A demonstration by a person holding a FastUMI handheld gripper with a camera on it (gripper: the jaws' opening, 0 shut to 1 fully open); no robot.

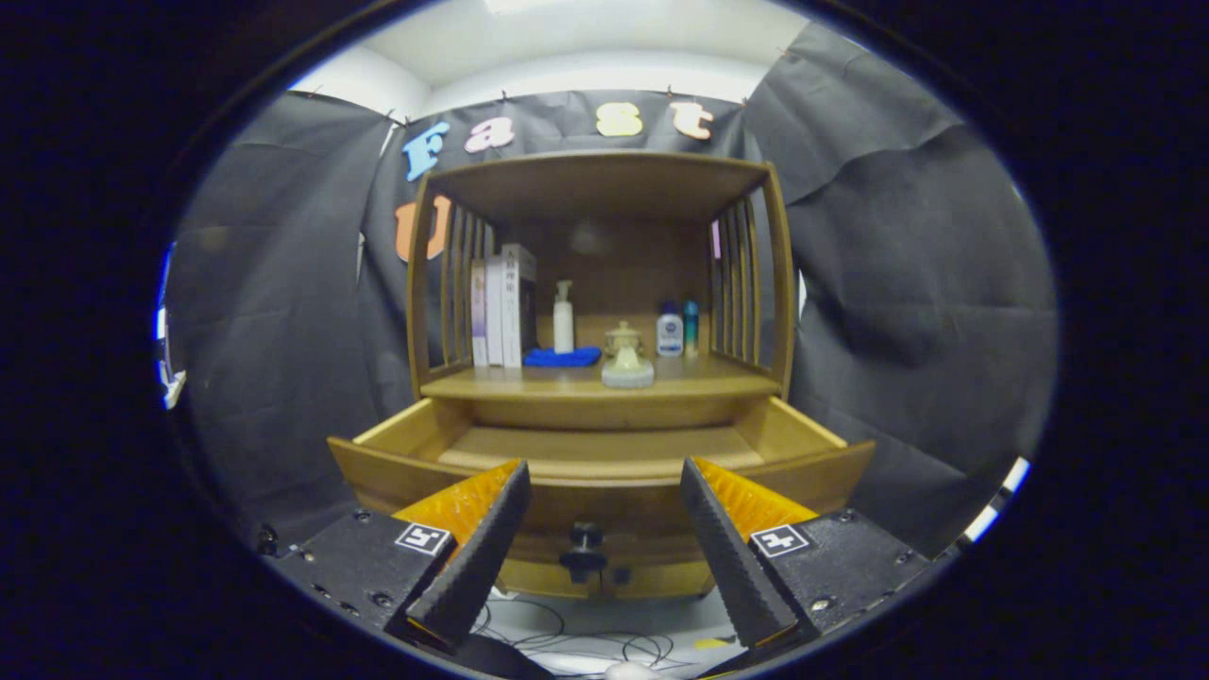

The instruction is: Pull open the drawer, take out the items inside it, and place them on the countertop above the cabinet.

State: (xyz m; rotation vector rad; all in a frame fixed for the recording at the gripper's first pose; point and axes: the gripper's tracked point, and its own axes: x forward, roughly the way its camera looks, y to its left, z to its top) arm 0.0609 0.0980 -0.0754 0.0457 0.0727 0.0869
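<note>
I have the tongs (600, 472) spread wide, and nothing sits between the two fingers (472, 557); neither one touches anything. They hang just in front of the cabinet (604, 189), aimed at its lower half.

The drawer (397, 472) is pulled well out towards me. Its front panel runs across just beyond the fingertips, and the dark knob (584, 551) at the middle of that panel shows in the gap between the fingers, lower down, apart from both. From this angle I see the drawer's bare wooden floor and its two side walls; I can make out no item lying on the part of the floor that shows, and the strip just behind the front panel is hidden from me.

Above the drawer is the countertop (699, 382). Along its left edge stand some books (502, 307), upright against the slatted side. Just beside them, towards the back, a blue cloth (563, 357) lies flat with a white pump bottle (563, 319) standing behind it. Near the front edge, around the middle, stands a pale lidded jar (626, 357). Towards the back right corner are a small white bottle (669, 335) with a blue cap and, touching or just beside it, a slim teal one (691, 326).

Below the cabinet, some thin cables (567, 637) trail over the light floor between the gripper's fingers.
</note>
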